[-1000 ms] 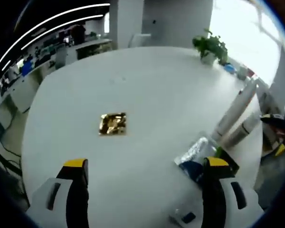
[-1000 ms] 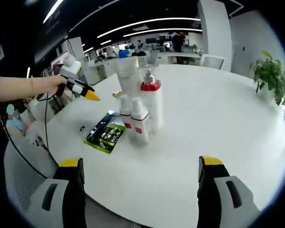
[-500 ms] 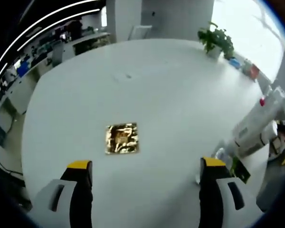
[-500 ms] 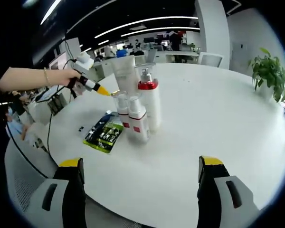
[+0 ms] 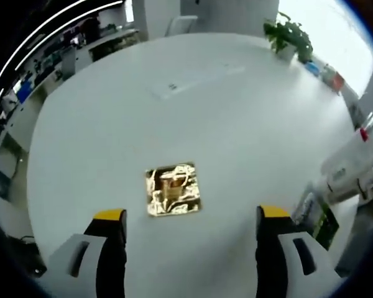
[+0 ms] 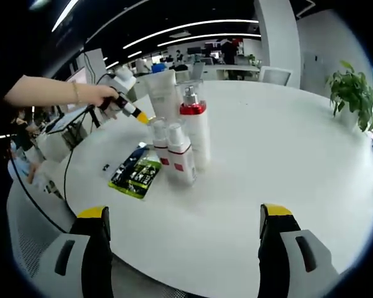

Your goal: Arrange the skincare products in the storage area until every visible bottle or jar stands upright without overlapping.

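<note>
Hovering left gripper jaws wide over gold sachet, right gripper jaws wide, empty

Open-plan office: large round white desk, potted plant at its far edge, white column, linear ceiling lights, far workstations.

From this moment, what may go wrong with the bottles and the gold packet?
The left gripper, jaws open, hangs over the flat gold packet; such a thin thing may slip from the jaws. In the right gripper view, the left gripper is close to the tight bottle cluster; a bump might topple a bottle onto the green packet.
</note>
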`<action>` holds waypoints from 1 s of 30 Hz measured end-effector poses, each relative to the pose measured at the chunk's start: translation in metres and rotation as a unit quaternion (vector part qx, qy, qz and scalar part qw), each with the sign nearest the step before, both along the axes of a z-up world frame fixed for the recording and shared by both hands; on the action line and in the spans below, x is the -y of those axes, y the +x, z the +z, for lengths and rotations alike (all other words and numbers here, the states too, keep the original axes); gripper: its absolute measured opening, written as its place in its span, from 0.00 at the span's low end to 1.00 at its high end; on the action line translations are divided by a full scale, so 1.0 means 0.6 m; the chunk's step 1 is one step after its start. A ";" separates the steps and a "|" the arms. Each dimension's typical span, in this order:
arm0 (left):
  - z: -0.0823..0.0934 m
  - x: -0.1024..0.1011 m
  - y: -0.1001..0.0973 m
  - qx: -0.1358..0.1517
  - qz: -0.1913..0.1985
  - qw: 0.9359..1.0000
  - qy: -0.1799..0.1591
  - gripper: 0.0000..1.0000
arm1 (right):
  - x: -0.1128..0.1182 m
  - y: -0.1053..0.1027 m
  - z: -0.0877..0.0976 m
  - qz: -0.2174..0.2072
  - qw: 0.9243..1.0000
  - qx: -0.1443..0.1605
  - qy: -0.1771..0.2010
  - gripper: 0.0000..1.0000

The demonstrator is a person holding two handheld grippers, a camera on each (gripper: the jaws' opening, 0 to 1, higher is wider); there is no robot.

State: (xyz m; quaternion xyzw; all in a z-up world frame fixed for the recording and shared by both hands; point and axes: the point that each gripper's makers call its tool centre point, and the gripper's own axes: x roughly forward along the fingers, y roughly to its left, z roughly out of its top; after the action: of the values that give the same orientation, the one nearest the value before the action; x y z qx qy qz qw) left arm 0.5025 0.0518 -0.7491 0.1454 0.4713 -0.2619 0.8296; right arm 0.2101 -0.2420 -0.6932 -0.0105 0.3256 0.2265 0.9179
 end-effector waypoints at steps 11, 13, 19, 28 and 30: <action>-0.015 -0.009 0.020 -0.014 -0.002 1.000 0.022 0.66 | -0.002 -0.001 -0.001 -0.001 1.000 -0.006 0.000 0.99; -0.016 -0.005 0.018 -0.018 -0.002 1.000 0.021 0.62 | -0.001 -0.001 -0.001 -0.002 1.000 -0.006 0.001 0.99; -0.023 -0.005 0.029 -0.026 -0.002 0.999 0.026 0.58 | 0.000 0.000 -0.003 -0.003 1.000 -0.009 0.001 0.99; -0.036 -0.002 0.038 -0.032 0.000 0.999 0.029 0.55 | 0.003 0.001 -0.003 -0.008 1.000 -0.009 0.002 0.99; -0.037 -0.004 0.041 -0.032 0.002 0.999 0.029 0.55 | 0.002 0.001 -0.003 -0.008 1.000 -0.010 0.000 0.99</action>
State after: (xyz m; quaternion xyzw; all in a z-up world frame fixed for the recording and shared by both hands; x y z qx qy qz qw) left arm 0.5270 0.0540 -0.7712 0.1601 0.5052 -0.2506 0.8101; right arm 0.2110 -0.2433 -0.6949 -0.0055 0.3344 0.2195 0.9165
